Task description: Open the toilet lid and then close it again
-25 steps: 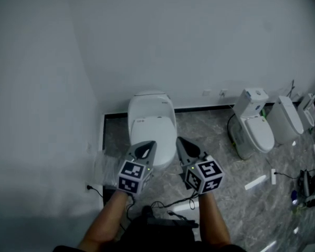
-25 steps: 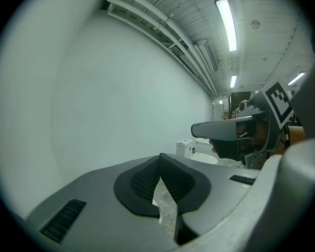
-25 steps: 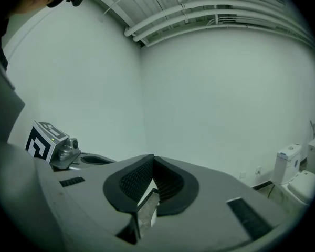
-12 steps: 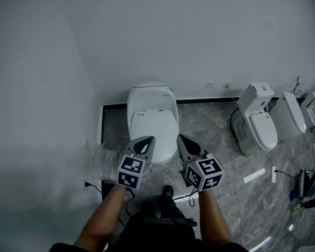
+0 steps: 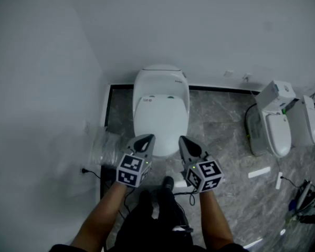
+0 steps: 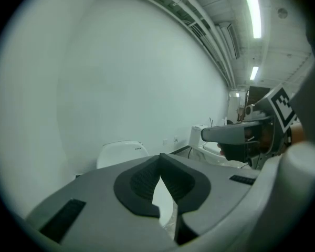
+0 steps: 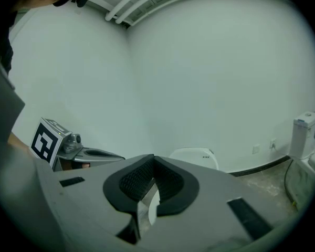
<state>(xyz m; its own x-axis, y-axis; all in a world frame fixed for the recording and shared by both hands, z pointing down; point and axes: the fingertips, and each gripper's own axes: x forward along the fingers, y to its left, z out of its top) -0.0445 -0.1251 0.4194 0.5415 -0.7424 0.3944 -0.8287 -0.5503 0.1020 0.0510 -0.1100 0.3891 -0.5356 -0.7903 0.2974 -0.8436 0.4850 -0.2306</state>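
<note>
2 closed empty tongs, left and right, above marbled grey floor, before white toilet

Person in dark clothes, a grey gripper in each hand

The left gripper and right gripper have tapered grey shells, black ribbed pads and a black-and-white marker cube; dark trousers below.

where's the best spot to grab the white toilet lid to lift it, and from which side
Take the white oval toilet lid at its rounded front edge, coming from the person's side. It lies flat and closed, with its hinge end apparently at the back by the wall, so the front edge should lift easiest.
</note>
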